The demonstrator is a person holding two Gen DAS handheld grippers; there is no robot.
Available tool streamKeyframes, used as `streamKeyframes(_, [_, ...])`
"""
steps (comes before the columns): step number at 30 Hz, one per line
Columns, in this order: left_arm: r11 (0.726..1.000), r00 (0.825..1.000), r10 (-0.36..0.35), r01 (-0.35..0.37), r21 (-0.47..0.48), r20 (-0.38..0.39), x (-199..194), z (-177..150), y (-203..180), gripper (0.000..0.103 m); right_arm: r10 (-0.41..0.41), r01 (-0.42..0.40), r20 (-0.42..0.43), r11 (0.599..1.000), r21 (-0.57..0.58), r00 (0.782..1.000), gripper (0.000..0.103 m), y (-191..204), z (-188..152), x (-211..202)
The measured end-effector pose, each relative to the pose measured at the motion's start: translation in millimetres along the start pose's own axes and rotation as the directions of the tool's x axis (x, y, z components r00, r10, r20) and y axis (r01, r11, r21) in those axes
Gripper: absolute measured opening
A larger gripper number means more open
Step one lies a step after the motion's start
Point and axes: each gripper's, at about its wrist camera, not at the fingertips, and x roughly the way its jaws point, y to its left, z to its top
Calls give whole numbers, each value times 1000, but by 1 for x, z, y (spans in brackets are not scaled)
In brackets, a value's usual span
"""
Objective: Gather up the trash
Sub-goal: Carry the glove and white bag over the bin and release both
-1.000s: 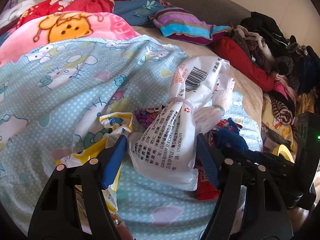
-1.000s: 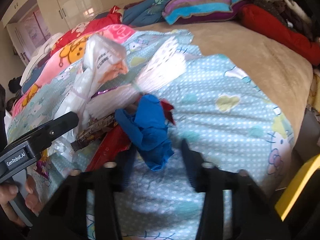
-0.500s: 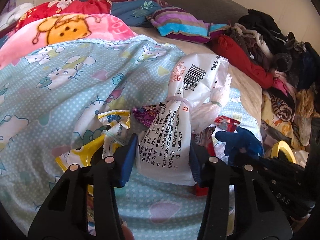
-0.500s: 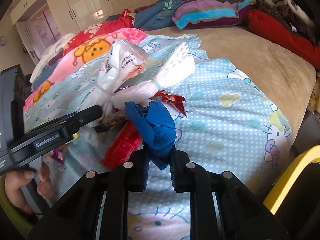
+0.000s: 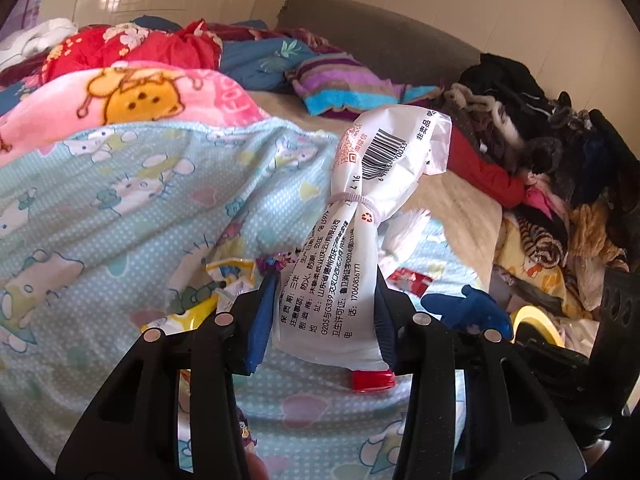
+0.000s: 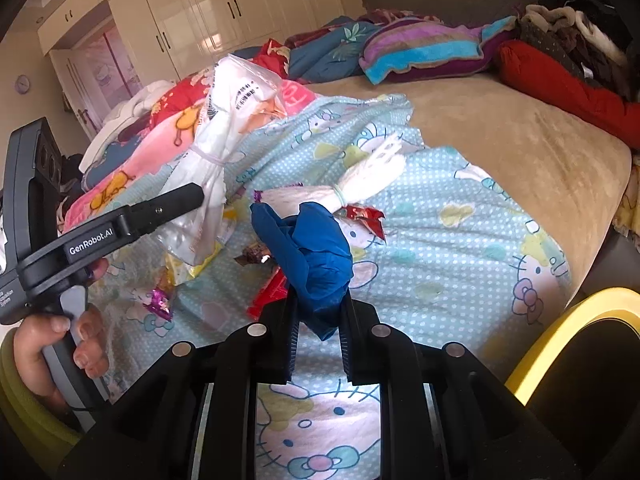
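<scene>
Left gripper point(image 5: 324, 320): jaws pinching the lower end of a white printed bag point(image 5: 360, 216), tied at the waist; its long axis rises up and away from the fingers, lifted clear of the bed point(image 6: 500, 152).

Centre, on the blue dotted blanket point(image 5: 120, 216): loose wrappers left, yellow point(image 5: 192, 312), red point(image 6: 362, 216), purple foil point(image 6: 158, 300).

Right gripper point(image 6: 316, 328): pressed on a crumpled blue glove point(image 6: 308, 252), held upright above the blanket.

Far right: yellow bin rim point(image 6: 560, 332), low, just beside the right gripper. Judgement: right drops first, being nearer; the left load must cross over.
</scene>
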Motion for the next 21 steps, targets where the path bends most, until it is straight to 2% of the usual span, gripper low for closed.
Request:
streamKeyframes(11, [999,998,-31,30,20,56,-25,10,-17,36,-1,2,56,1000,-20,998,17,10,2,-32])
streamKeyframes(21, [996,995,-68,64,59,67,-35,9,-40,36,-27,28,98,999,-16,995,17,7,-2,-57])
